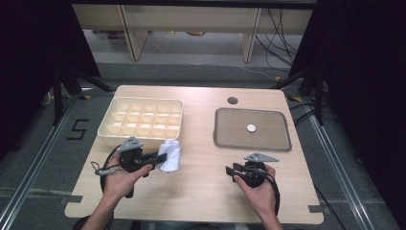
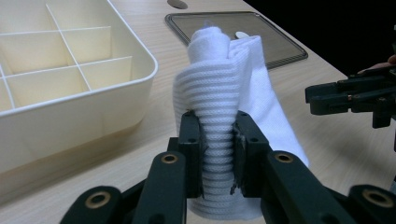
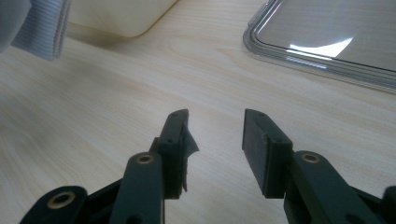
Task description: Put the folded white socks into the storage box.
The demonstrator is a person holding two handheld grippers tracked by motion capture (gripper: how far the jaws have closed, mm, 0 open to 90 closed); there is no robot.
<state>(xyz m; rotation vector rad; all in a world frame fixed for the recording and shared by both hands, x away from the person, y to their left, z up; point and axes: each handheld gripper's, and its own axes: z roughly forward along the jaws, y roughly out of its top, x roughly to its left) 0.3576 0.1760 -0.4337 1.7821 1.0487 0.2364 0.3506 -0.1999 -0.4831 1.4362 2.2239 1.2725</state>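
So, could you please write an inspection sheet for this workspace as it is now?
Surface: wooden table, round hole near far edge.
Job's things: white cloth held in the left gripper; cream divided box beside it, compartments empty.
Clutter: clear tray at right with a small white disc.
Grippers: left fingers pressed on the cloth; right gripper open, nothing between.
Cables: one trails from each gripper; more lie on the floor behind.
Surroundings: black curtains at both sides, wooden furniture legs behind, a "5" marked on the floor.
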